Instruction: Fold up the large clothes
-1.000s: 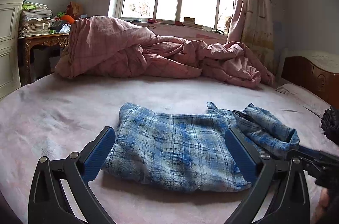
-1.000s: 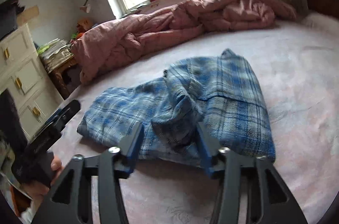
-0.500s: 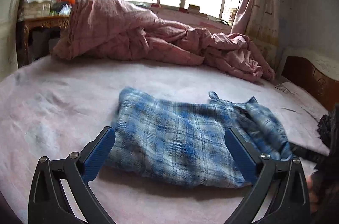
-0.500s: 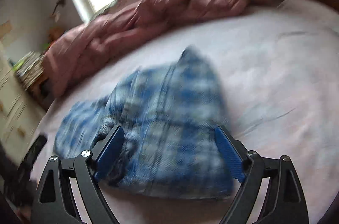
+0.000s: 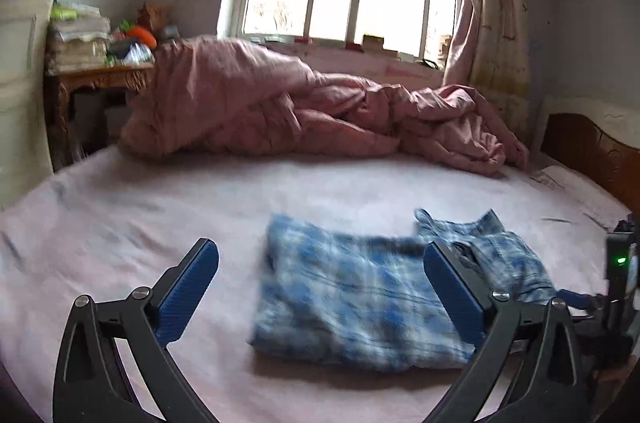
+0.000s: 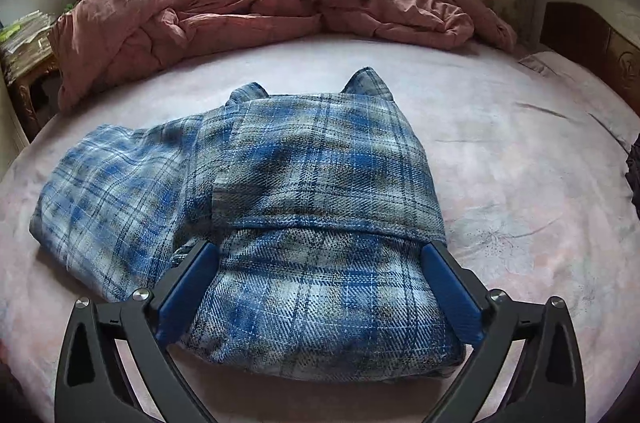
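The plaid shirt [image 6: 280, 207] is lying mostly folded on the bed [image 6: 500, 151]; both the left gripper [image 5: 320, 299] and the right gripper [image 6: 320, 299] are being held wide, gripping nothing.

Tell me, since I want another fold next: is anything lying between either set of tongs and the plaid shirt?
Nothing visible. The right tongs already straddle the plaid shirt, jaws open. The left tongs face it over the bare pink sheet.

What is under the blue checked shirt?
The blue checked shirt lies folded on the pink bed sheet, which shows all around it. Whatever is between its folded layers, or directly beneath it, is covered and cannot be seen.
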`<action>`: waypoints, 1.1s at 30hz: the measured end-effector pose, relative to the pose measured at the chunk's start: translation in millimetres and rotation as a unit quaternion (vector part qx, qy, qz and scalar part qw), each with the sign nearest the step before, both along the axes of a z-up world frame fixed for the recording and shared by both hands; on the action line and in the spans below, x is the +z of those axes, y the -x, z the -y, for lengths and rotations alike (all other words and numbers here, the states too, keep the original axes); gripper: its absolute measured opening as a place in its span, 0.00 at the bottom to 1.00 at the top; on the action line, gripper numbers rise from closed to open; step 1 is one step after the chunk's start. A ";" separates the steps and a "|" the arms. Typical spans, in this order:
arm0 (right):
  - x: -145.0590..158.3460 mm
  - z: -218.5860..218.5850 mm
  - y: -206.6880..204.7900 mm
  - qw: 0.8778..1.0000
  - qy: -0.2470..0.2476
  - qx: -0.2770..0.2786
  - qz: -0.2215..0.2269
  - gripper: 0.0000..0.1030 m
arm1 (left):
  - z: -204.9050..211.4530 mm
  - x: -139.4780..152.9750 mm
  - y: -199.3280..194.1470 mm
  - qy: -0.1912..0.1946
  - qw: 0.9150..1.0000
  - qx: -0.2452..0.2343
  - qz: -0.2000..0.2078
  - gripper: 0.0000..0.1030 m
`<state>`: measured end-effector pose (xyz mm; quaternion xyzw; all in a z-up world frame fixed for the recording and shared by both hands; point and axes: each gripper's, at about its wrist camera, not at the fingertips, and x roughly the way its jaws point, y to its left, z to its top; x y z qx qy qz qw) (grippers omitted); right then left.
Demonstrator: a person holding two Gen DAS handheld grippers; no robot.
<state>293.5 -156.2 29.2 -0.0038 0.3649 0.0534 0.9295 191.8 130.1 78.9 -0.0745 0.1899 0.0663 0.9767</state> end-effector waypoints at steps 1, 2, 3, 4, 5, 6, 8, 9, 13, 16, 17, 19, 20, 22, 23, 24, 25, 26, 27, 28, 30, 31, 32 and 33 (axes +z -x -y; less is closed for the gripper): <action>3.0 3.0 2.6 1.000 -0.009 -0.007 0.011 0.99 | -1.9 1.8 -0.6 -0.014 1.000 0.005 -0.001 0.99; 7.0 6.7 10.0 0.999 -0.018 -0.015 0.026 0.99 | -4.0 2.1 -2.6 -0.026 1.000 0.005 -0.008 0.99; 12.7 12.6 20.5 0.998 -0.028 -0.022 0.047 0.99 | -6.6 0.8 -6.4 -0.030 0.999 0.001 -0.019 0.99; 15.3 15.0 28.6 0.997 -0.032 -0.022 0.060 0.99 | -10.1 -1.5 -10.9 -0.024 0.999 -0.005 -0.031 0.99; 19.5 18.1 37.5 0.996 -0.036 -0.020 0.073 0.99 | -14.0 -4.3 -15.7 -0.012 0.999 -0.013 -0.042 0.99; 23.0 20.1 45.1 0.996 -0.038 -0.015 0.084 0.99 | -18.2 -7.7 -20.4 0.006 0.998 -0.019 -0.056 0.99; 29.4 21.4 57.0 0.994 -0.043 0.006 0.100 0.99 | -26.7 -15.8 -29.3 0.042 0.995 -0.022 -0.086 0.99; 33.2 20.6 63.2 0.992 -0.050 0.030 0.108 0.97 | -30.8 -20.5 -33.8 0.057 0.993 -0.022 -0.101 0.99; 35.9 12.9 65.1 0.985 -0.109 0.093 0.096 0.73 | -37.7 -49.7 -51.1 0.081 0.978 -0.008 -0.192 0.98; 21.0 -7.1 46.3 0.983 -0.125 0.130 0.044 0.30 | -37.9 -78.3 -67.0 0.112 0.961 -0.023 -0.251 0.83; 12.5 -14.6 37.9 0.985 -0.116 0.120 0.031 0.24 | -38.8 -86.8 -71.3 0.130 0.955 -0.026 -0.264 0.83; 0.0 -22.5 23.8 0.988 -0.116 0.102 0.012 0.18 | -37.8 -86.6 -70.3 0.129 0.961 -0.019 -0.245 0.80; -4.1 -23.0 16.3 0.987 -0.127 0.099 0.001 0.17 | -35.7 -85.3 -69.5 0.130 0.962 -0.021 -0.238 0.70; -6.3 -18.6 0.3 0.982 -0.167 0.093 -0.011 0.16 | -30.9 -83.1 -69.3 0.133 0.963 -0.040 -0.229 0.64; -5.4 -15.6 -5.4 0.979 -0.183 0.088 -0.016 0.15 | -30.1 -81.3 -69.6 0.131 0.964 -0.038 -0.227 0.62; -4.4 -14.7 -10.3 0.977 -0.196 0.084 -0.023 0.15 | -30.7 -80.0 -68.0 0.136 0.965 -0.037 -0.220 0.59; -2.6 -16.7 -14.6 0.977 -0.196 0.081 -0.030 0.15 | -32.2 -79.7 -66.6 0.142 0.966 -0.037 -0.214 0.53; -0.4 -20.8 -16.3 0.979 -0.182 0.084 -0.030 0.15 | -33.9 -80.2 -66.2 0.148 0.965 -0.040 -0.211 0.46; 0.5 -25.7 -15.9 0.982 -0.166 0.088 -0.027 0.15 | -35.2 -81.1 -65.1 0.155 0.964 -0.043 -0.209 0.41; 2.1 -31.3 -12.9 0.985 -0.141 0.095 -0.022 0.15 | -39.3 -82.3 -65.2 0.163 0.964 -0.045 -0.207 0.30; 5.4 -33.7 -2.4 0.988 -0.119 0.101 -0.008 0.16 | -44.0 -78.3 -61.4 0.180 0.964 -0.056 -0.188 0.17; 8.3 -31.3 3.0 0.988 -0.115 0.102 -0.003 0.16 | -48.2 -74.7 -61.7 0.195 0.962 -0.077 -0.174 0.14; 12.0 -25.8 11.0 0.988 -0.114 0.101 0.004 0.19 | -48.9 -67.4 -58.1 0.203 0.962 -0.101 -0.155 0.13; 16.6 -19.3 17.7 0.988 -0.117 0.097 0.011 0.30 | -49.4 -58.4 -53.5 0.203 0.963 -0.119 -0.134 0.12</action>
